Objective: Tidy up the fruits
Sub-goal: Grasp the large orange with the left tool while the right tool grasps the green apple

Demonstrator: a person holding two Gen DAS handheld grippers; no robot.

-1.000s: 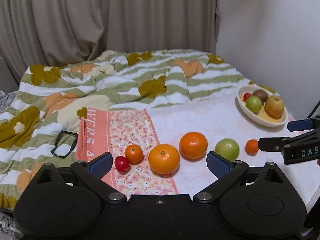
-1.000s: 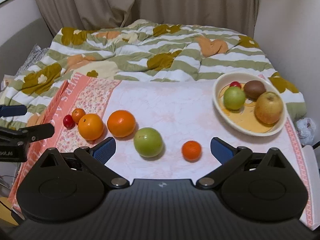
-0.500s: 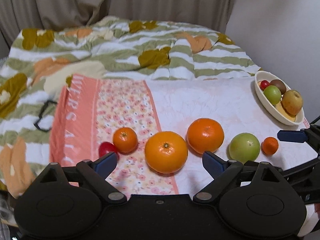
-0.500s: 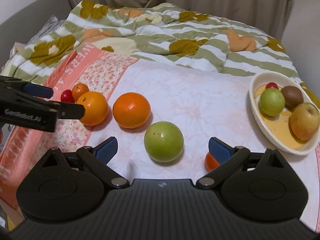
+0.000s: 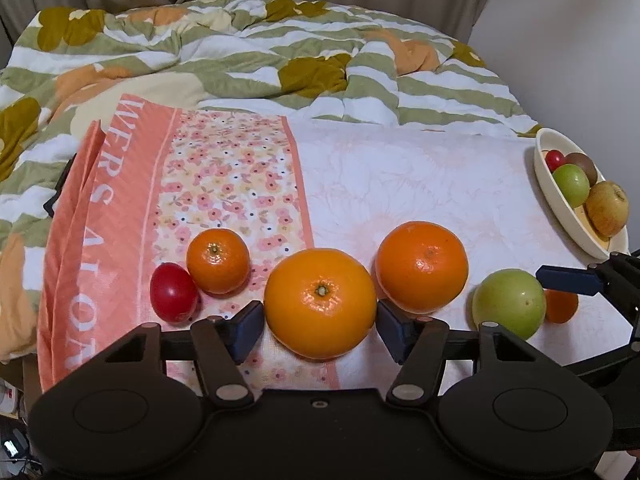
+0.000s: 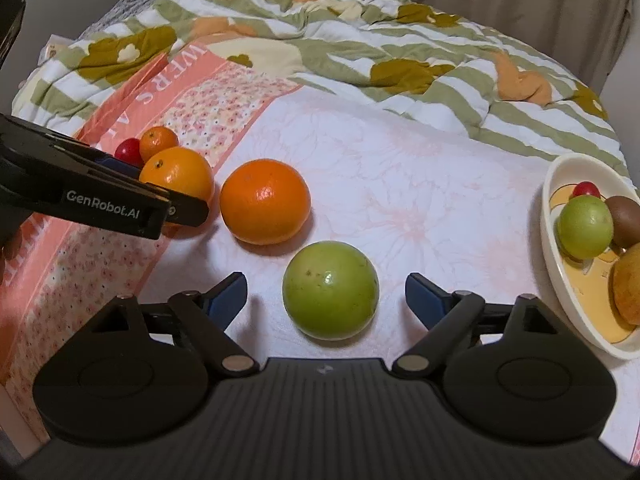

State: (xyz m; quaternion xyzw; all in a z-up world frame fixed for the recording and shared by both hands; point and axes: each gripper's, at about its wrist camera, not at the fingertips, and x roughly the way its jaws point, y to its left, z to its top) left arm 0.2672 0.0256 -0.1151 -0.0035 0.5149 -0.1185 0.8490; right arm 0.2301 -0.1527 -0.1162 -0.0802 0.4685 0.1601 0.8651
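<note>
A row of fruit lies on the cloth-covered bed. In the left wrist view my left gripper (image 5: pixel 319 326) is open, its blue pads on either side of a large yellow-orange orange (image 5: pixel 320 304). A red tomato (image 5: pixel 173 298), a small mandarin (image 5: pixel 218 261), a deeper orange (image 5: pixel 421 266), a green apple (image 5: pixel 509 308) and a partly hidden small mandarin (image 5: pixel 562 306) lie around it. In the right wrist view my right gripper (image 6: pixel 326 294) is open around the green apple (image 6: pixel 330 289), apart from it. A cream bowl (image 6: pixel 560 280) holds several fruits.
A pink floral cloth (image 5: pixel 224 184) covers the bed's left part and a white patterned cloth (image 6: pixel 400 184) the middle. A rumpled green-striped quilt (image 5: pixel 260 52) lies behind. The bowl (image 5: pixel 560 208) sits near the right edge by the wall.
Both grippers moved forward and down toward the fruit. The left one now brackets the large orange; the right one now brackets the green apple, hiding the small mandarin from its view.
</note>
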